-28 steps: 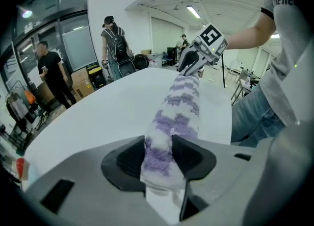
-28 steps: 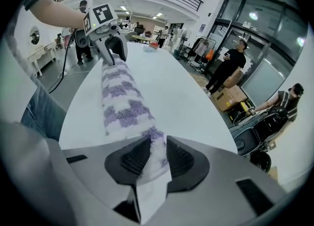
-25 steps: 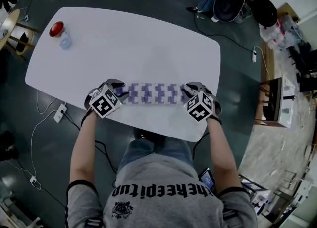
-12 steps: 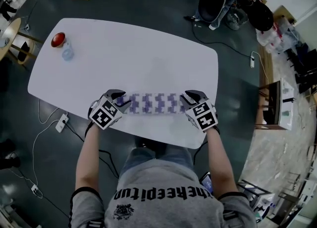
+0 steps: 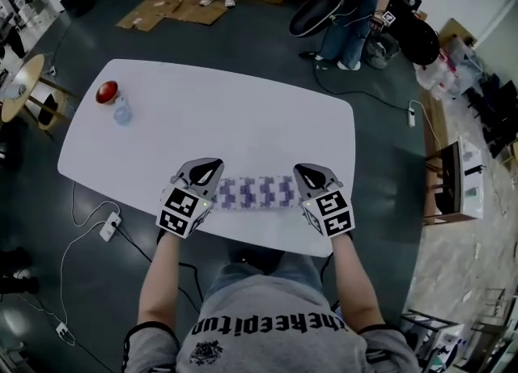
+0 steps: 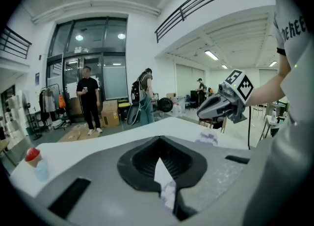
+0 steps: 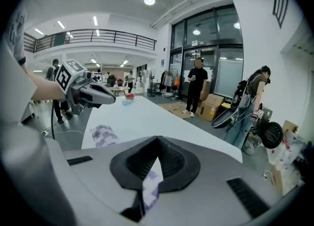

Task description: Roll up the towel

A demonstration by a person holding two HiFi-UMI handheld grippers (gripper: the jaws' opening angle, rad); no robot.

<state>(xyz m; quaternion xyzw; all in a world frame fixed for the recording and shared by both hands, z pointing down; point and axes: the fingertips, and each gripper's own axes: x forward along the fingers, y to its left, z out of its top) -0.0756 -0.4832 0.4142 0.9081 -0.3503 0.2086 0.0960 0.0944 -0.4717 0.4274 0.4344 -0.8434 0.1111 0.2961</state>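
Observation:
A white towel [image 5: 257, 192] with a purple pattern lies as a long strip near the front edge of the white table [image 5: 243, 112]. My left gripper [image 5: 206, 171] is at the strip's left end and my right gripper [image 5: 310, 174] at its right end, both raised and pointing away from me. Both pairs of jaws have just been closing. In the left gripper view a fold of towel [image 6: 167, 190] is pinched between the jaws. The right gripper view shows the same, with towel cloth [image 7: 149, 183] caught in the shut jaws.
A red object [image 5: 106, 91] and a small clear bottle [image 5: 121, 111] stand at the table's far left corner. A power strip [image 5: 111, 226] and cables lie on the floor at the left. People, boxes and a round stool [image 5: 23, 80] are beyond the table.
Both grippers have lifted off the table and tipped upward, and their jaws have shut on the towel's ends. The towel strip looks shorter between them.

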